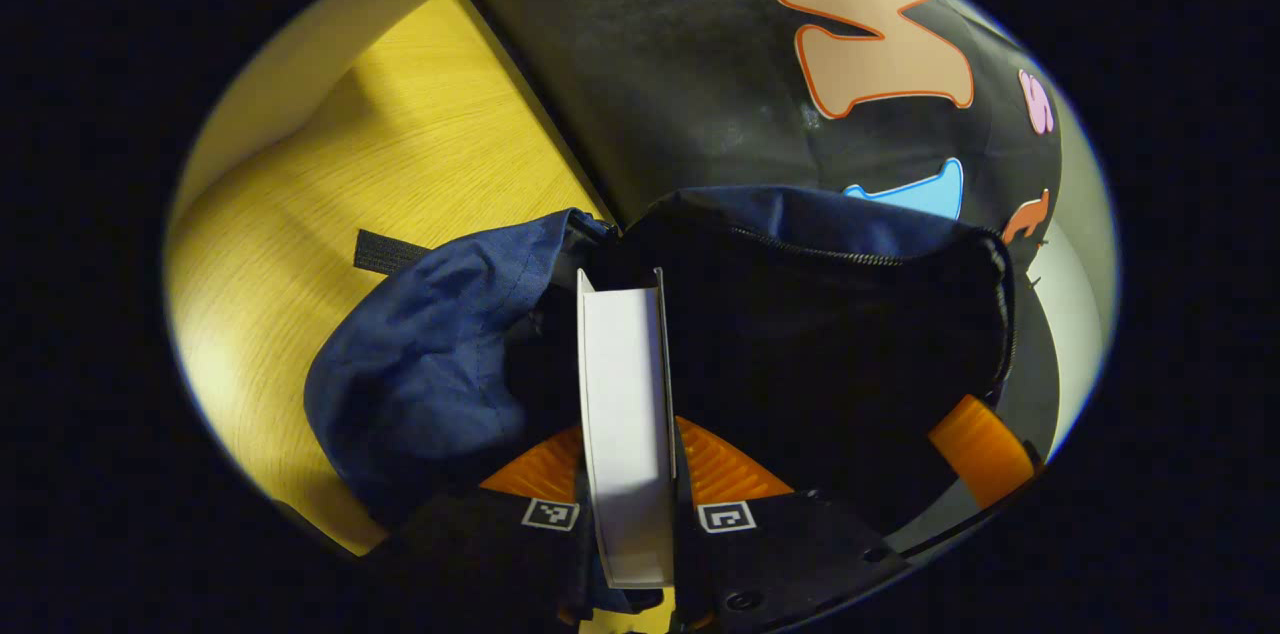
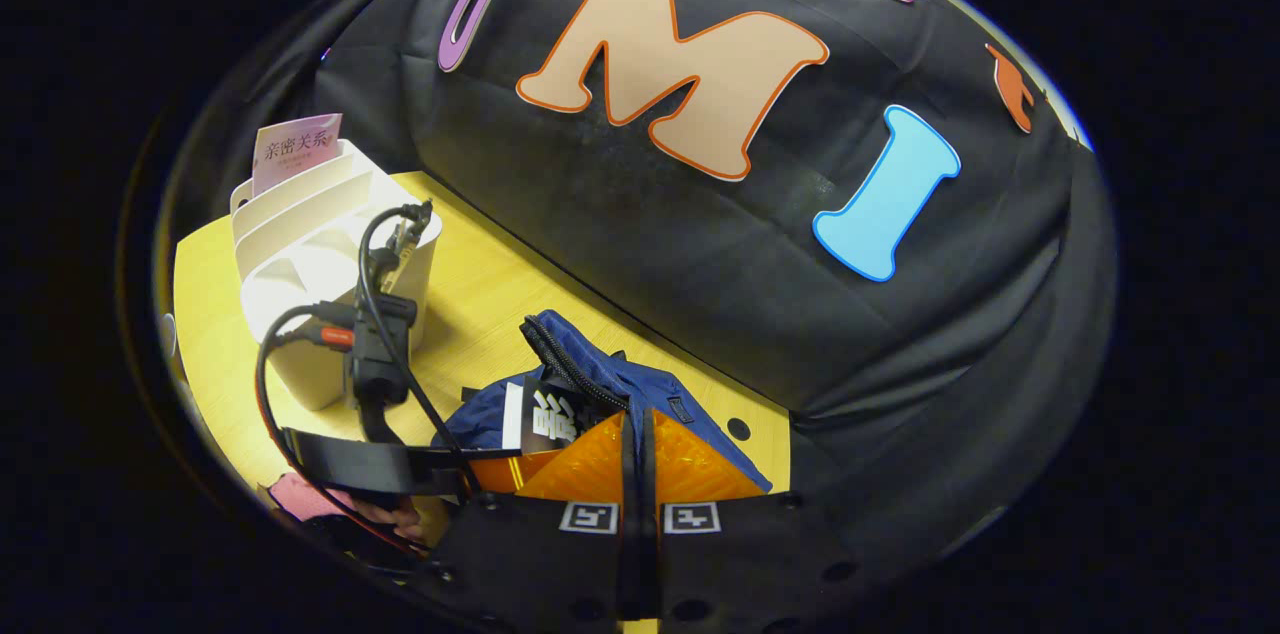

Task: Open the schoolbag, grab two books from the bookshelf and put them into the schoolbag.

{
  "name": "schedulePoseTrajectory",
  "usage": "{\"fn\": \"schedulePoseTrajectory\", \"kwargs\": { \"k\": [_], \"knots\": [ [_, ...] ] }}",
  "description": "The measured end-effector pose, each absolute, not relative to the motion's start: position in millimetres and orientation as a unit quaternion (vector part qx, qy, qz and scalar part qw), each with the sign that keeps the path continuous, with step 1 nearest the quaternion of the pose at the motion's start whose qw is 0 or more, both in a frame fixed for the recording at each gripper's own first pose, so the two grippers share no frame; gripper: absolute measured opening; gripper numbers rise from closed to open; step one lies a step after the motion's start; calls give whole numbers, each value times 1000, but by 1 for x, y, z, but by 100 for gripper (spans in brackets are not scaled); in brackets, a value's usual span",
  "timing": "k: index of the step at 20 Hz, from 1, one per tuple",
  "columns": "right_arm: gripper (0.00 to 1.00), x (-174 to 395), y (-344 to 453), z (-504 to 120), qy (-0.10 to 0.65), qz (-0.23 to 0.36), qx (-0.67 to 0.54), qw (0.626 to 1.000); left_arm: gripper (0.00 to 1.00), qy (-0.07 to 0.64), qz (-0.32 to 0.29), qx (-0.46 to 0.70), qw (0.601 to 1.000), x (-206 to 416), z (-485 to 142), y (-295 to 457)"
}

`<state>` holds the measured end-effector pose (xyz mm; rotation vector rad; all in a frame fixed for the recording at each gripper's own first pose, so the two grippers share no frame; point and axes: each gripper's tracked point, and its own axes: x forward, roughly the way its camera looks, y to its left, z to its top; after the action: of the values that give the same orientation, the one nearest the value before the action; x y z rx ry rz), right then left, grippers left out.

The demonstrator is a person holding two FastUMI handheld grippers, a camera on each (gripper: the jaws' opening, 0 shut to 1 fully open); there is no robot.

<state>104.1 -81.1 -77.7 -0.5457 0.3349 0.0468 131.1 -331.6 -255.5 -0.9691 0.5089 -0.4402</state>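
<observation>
The navy schoolbag (image 1: 430,374) lies on the wooden table with its mouth open and the dark inside showing. My left gripper (image 1: 630,449) is shut on a book (image 1: 625,364), whose white page edge stands upright in the bag's opening. In the right gripper view, my right gripper (image 2: 635,434) is shut on the zipper edge of the schoolbag (image 2: 620,379), holding the mouth apart. The same book (image 2: 545,419) shows a dark cover there, with the left gripper (image 2: 370,364) and its cables above it. One of the right gripper's fingers (image 1: 985,454) shows at the bag's right rim.
A white bookshelf (image 2: 330,244) stands at the table's far left with a pink book (image 2: 297,146) upright in its back slot. The yellow wooden table (image 1: 400,134) runs along the black cloth wall. A hand (image 2: 385,514) holds the left gripper.
</observation>
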Motion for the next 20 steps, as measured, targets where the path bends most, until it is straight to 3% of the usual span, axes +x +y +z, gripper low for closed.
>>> {"fn": "schedulePoseTrajectory", "kwargs": {
  "k": [8, 13, 14, 17, 19, 20],
  "knots": [
    [2, 101, -67, -83, 164, 32, -281, 945, 29, 235, -206, -466, 828, 151, -265, -353],
    [2, 103, -77, -78, 167, 22, -272, 948, 36, 253, -194, -449, 835, 150, -268, -349],
    [2, 105, -79, -75, 164, 20, -270, 949, 31, 255, -193, -427, 846, 148, -270, -349],
    [3, 108, -84, -72, 165, 14, -263, 950, 68, 258, -195, -369, 871, 131, -265, -337],
    [2, 109, -88, -70, 168, 13, -261, 951, 99, 263, -188, -328, 888, 115, -261, -321],
    [2, 110, -90, -70, 168, 12, -260, 951, 96, 259, -187, -307, 897, 111, -253, -312]
  ]
}}
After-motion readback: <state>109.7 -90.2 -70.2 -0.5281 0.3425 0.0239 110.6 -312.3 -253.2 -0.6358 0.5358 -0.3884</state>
